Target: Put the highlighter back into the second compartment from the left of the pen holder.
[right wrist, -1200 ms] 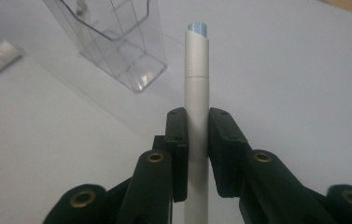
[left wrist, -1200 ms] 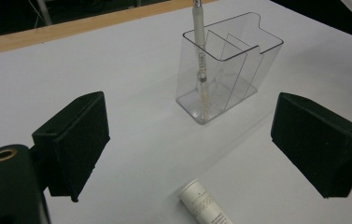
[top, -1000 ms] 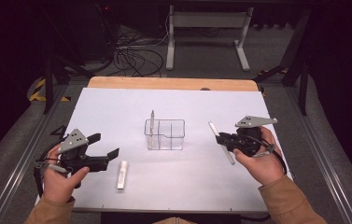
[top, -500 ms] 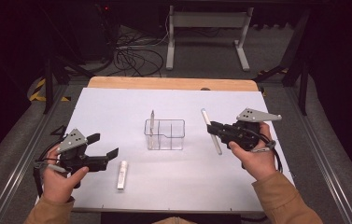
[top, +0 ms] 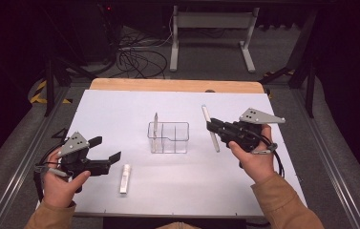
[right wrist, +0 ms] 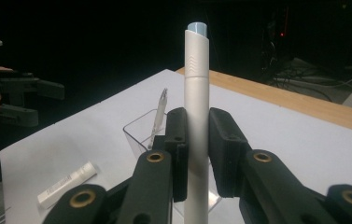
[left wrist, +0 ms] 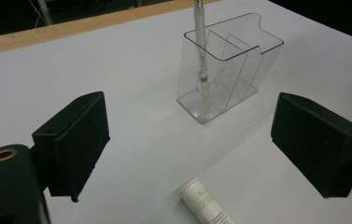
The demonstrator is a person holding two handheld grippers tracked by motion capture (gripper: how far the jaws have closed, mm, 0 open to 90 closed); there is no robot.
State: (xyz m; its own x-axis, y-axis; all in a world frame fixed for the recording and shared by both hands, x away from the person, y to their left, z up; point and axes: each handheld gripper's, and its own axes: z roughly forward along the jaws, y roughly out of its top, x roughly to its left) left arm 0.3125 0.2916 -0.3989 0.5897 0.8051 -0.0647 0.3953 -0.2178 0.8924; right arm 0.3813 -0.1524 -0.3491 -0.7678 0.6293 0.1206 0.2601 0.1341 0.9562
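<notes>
right gripper (top: 214, 128) carried its pinched white pen (top: 210, 129) nearer clear organizer (top: 169, 138), pen's lower end cut off, left gripper (top: 107, 153) fingers spread

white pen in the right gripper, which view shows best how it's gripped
The right gripper view: the white pen stands upright, pinched at mid-length between the right gripper pads. The high view shows the same pen small, slanting across the jaws beside the clear organizer. The left gripper view looks at the organizer instead.

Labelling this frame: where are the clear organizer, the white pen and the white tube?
clear organizer (top: 176, 138): high view, front wall.
white pen (right wrist: 196, 102): right gripper view, barrel above the claw.
white tube (top: 125, 178): high view, mid-body.
</notes>
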